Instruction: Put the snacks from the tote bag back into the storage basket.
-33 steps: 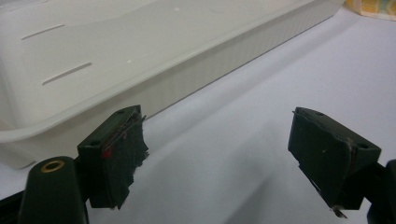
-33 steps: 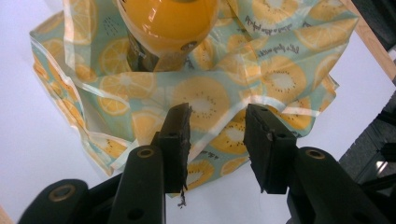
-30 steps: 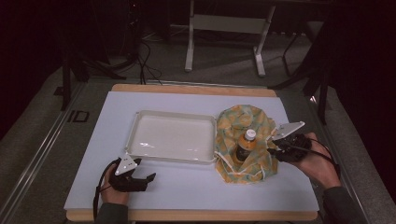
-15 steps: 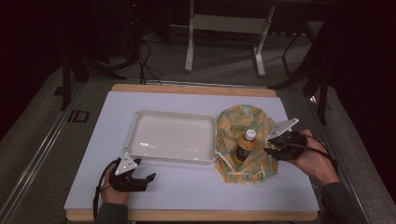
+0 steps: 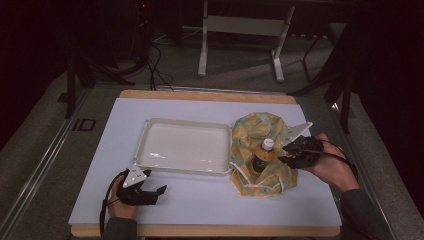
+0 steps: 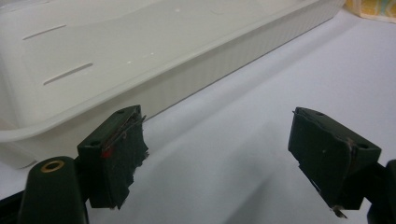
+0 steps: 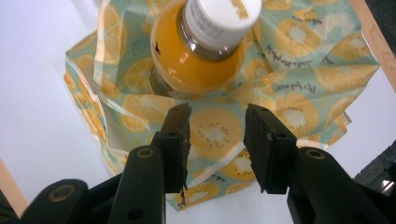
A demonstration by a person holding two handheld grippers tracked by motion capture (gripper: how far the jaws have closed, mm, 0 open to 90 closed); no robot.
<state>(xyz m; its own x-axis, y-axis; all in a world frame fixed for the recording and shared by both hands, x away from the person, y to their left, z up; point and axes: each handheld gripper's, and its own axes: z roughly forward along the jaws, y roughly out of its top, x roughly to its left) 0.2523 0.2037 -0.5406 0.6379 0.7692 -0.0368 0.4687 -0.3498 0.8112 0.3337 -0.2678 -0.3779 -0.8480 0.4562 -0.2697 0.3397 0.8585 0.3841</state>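
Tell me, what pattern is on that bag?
Orange and kiwi slices on pale blue-green bag; clearest in the right gripper view.

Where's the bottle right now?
In the high view the bottle stands upright in the fruit-print bag, just right of the white tray, with the right claw close beside it.

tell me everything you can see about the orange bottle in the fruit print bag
The bottle is clear plastic, filled with orange liquid, and has a white screw cap. It stands upright in the fruit-print bag; neck and shoulders rise out of the crumpled opening, and the lower body is hidden by the fabric. It sits on the white table, just right of the white tray. The bag touches it all round. The right gripper is close beside it, its jaws shut as far as they go, a gap left between the pads, on the bag side, not touching the bottle.
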